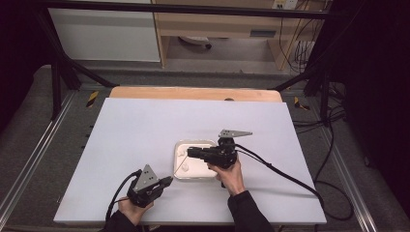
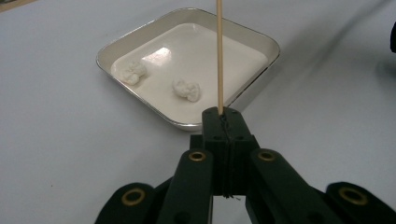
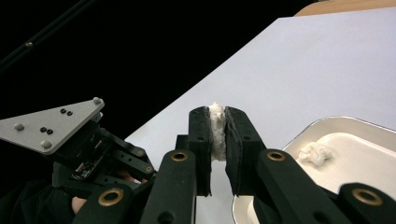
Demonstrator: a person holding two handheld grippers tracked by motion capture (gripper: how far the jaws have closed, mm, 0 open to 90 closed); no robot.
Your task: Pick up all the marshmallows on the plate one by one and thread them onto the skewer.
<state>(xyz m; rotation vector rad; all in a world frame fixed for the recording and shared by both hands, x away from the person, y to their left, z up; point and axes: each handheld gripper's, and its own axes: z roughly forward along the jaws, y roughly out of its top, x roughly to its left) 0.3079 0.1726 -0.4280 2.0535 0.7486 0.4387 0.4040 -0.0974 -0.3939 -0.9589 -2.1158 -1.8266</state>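
The tray (image 1: pixel 195 178) is lying on the worktop (image 1: pixel 145 135), right of the left gripper (image 1: pixel 167 181); two lumps (image 2: pixel 186 89) are sitting inside it, the right gripper (image 1: pixel 189 152) hanging above.

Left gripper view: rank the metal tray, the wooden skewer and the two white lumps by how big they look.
1. Metal tray, largest by far.
2. Wooden skewer, long but very thin, clamped in the left gripper.
3. The two white lumps, much alike; I would not rank one over the other.

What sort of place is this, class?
Probably a lab recording bench: a white table inside a black frame, cables trailing on the floor, and a tray set out for hand-held grippers.
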